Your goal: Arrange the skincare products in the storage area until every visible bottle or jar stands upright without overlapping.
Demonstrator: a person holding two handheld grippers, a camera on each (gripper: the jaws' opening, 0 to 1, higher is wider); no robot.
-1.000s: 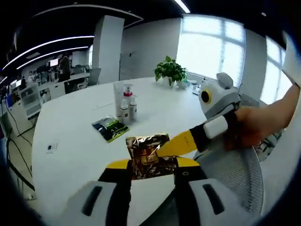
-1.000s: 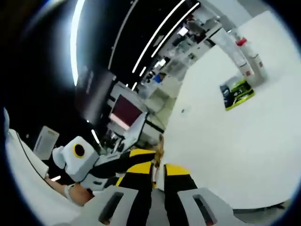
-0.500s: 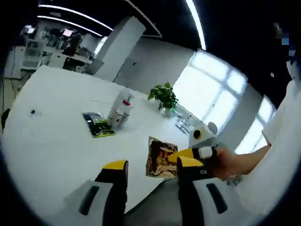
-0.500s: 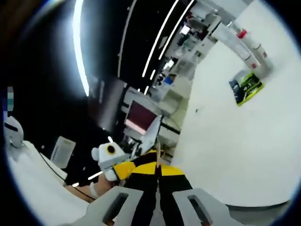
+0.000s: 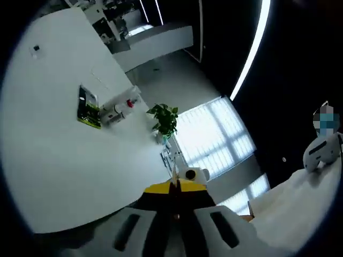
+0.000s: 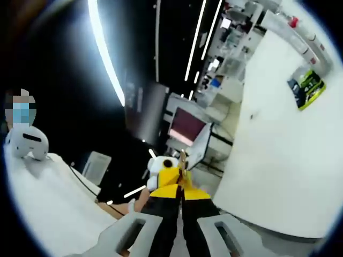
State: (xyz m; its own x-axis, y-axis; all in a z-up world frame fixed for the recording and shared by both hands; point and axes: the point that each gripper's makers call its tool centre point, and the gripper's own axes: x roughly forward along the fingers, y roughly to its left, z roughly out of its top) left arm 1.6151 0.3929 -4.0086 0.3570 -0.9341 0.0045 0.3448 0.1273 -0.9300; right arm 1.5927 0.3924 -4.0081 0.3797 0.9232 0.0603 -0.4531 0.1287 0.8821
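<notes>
A gold foil sachet shows edge-on as a thin strip between my left gripper's jaws, which are shut on it. My right gripper is also shut on the gold foil sachet, held in the air off the table's edge. Each gripper faces the other: the right gripper's white body sits just beyond my left tips, and the left gripper's body beyond my right tips. Far off on the white table stand a few white bottles, one red-capped, beside a flat green-and-black sachet. The bottles and green sachet also appear in the right gripper view.
A potted plant stands on the table beyond the bottles. A small dark tag lies near the table's far side. A person's white sleeve and hand are close by. Office desks and monitors lie behind.
My left gripper, open half a second ago, has shut on the gold sachet that the right gripper holds. Both views have rolled and tilted, so the sachet now shows edge-on.
</notes>
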